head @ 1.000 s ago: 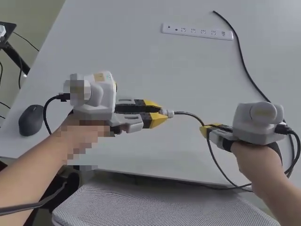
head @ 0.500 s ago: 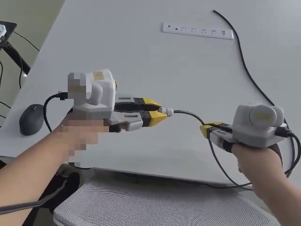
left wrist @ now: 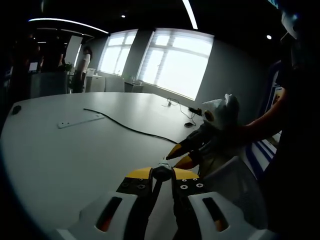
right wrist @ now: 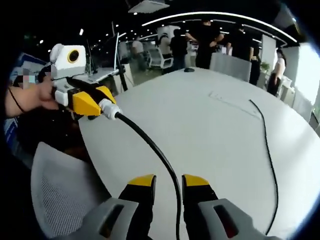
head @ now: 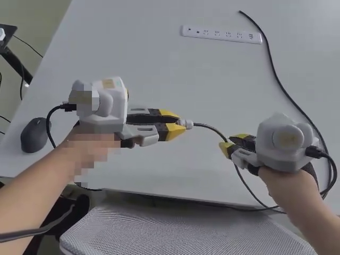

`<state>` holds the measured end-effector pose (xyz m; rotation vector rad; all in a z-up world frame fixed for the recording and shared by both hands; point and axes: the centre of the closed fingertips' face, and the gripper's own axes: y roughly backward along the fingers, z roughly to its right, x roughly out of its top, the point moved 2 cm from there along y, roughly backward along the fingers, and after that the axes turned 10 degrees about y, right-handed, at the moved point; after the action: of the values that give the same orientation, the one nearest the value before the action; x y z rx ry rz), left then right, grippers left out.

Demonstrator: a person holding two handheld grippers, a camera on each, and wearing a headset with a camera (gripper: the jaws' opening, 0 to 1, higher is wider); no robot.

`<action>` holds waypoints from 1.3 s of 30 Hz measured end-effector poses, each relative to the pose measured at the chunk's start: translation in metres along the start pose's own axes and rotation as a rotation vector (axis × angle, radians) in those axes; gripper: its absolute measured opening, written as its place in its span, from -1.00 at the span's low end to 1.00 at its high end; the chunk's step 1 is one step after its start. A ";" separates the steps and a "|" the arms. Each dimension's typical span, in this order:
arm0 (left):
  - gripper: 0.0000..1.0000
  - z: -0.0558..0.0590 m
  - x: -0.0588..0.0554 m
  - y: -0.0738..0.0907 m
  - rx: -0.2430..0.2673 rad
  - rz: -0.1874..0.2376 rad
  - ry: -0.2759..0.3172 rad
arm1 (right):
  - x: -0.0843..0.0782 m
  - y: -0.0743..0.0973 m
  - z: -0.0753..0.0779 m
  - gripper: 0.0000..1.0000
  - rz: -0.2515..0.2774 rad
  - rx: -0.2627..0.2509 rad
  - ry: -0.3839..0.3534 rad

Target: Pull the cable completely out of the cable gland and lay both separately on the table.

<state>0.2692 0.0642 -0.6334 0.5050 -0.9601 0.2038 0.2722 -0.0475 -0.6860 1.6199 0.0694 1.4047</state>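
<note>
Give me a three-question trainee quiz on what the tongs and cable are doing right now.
1. True or false: the left tongs grip the white cable gland.
2. What runs from the gland to between the right tongs' jaws? A) black cable B) metal chain C) blue tape
3. Fill in: the white power strip lies on the ____.
Key: 1 true; 2 A; 3 table.

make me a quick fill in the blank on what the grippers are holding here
The left gripper is shut on a small white cable ___.
From it a black ___ runs between the right gripper's jaws.
The long white power strip lies on the grey ___.
Missing words: gland, cable, table.
</note>
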 end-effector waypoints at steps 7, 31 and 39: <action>-0.70 0.000 0.000 -0.001 0.000 -0.004 0.003 | 0.053 0.010 -0.014 -0.63 0.113 0.005 0.317; -0.70 0.001 -0.001 -0.006 -0.009 -0.016 0.005 | 0.068 -0.013 -0.034 -0.96 0.104 0.040 0.599; -0.70 0.000 0.002 -0.007 -0.011 -0.002 0.002 | 0.068 -0.012 -0.028 -0.98 0.125 0.029 0.535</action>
<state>0.2732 0.0583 -0.6341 0.4952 -0.9586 0.1974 0.2785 0.0158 -0.6475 1.2480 0.3047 1.9112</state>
